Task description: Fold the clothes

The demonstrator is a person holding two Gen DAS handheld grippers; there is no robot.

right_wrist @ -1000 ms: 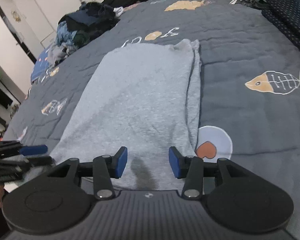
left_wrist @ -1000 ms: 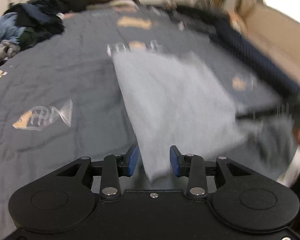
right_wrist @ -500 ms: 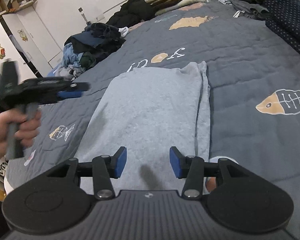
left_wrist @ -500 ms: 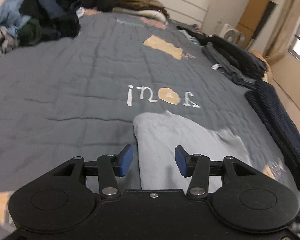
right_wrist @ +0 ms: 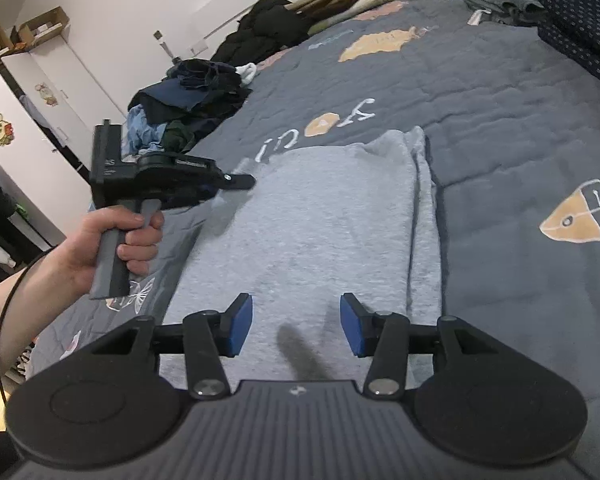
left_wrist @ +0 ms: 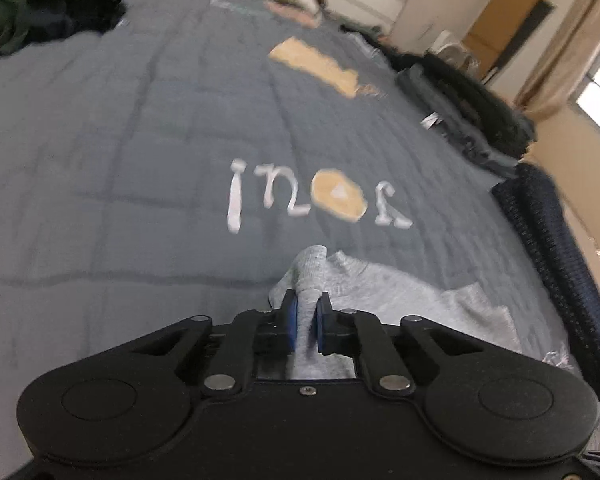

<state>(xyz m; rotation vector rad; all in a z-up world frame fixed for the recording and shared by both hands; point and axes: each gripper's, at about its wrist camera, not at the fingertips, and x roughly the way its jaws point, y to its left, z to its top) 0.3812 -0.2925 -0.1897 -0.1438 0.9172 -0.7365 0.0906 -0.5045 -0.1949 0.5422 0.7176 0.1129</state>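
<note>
My left gripper [left_wrist: 305, 320] is nearly closed, its blue pads pinching a raised fold at the far left corner of the grey garment [right_wrist: 324, 232]. My right gripper [right_wrist: 296, 330] hovers wide open over the garment's near end, holding nothing.

The garment lies flat and lengthwise on the grey quilt [right_wrist: 500, 112], its far edge just short of the white lettering [left_wrist: 312, 196] printed there. Its right side is folded over in a narrow strip. Beside that strip, on the quilt, sits an orange fish print [right_wrist: 580, 216].

Nothing lies on the garment itself. Beyond the lettering on the left is a heap of dark and blue clothes [right_wrist: 188, 96]; along the garment's right, at the quilt's edge, runs a dark dotted fabric [left_wrist: 552, 264], with more dark clothes [left_wrist: 472, 100] piled past it.

The right wrist view shows my left hand [right_wrist: 108, 248] on the gripper's handle, a white wardrobe [right_wrist: 28, 136] left of the heap, and the garment's whole length. The left wrist view shows only the lifted corner [left_wrist: 312, 276] up close, plus a doorway and curtain to the far right of the quilt. That view is blurred.
</note>
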